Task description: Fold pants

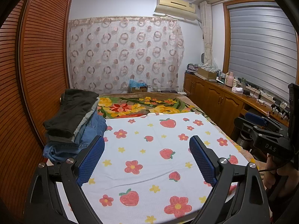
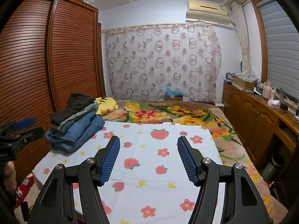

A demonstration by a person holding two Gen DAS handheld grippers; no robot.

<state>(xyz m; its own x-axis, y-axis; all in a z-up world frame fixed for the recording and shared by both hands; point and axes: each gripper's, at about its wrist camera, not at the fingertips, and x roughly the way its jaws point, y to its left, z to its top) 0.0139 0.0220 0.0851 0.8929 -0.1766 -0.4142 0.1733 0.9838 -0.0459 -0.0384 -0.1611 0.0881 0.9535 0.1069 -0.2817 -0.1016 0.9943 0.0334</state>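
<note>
- Left wrist view: the left tool [image 1: 146, 158] hovers over a white sheet [image 1: 160, 141] printed with strawberries and flowers, its two blue pads wide apart with nothing between them.
- One stack of folded pants [image 1: 74, 123] sits on the bed at 10 o'clock from that tool, beside the louvred wardrobe [image 1: 37, 56]. I count about four garments: a black one on top, a grey one under it, and two blue denim ones at the bottom. The exact count is hard to tell from the edges alone.
- At 3 o'clock in this view the right tool [image 1: 261, 128] shows from the side, held by a hand [image 1: 276, 173]; white letters "DAS" are readable on its black body.
- Right wrist view: the right tool [image 2: 148, 158] has its two blue pads [image 2: 110, 160] apart, empty, over the same sheet.
- The pants stack [image 2: 78, 127] lies at 10 o'clock from it, at the sheet's far left corner.
- One yellow plush toy [image 2: 105, 105] lies just behind the stack, on the floral blanket [image 2: 168, 115].
- One air conditioner [image 2: 207, 11] hangs on the far wall at 1 o'clock, above one circle-patterned curtain [image 2: 162, 61].
- One wooden worktop [image 2: 269, 102] runs along the right side at 3 o'clock, carrying boxes, bottles and cables too small to count.
- One cardboard box [image 2: 172, 96] with blue stuffing stands beyond the bed's far end; its label is unreadable.
</note>
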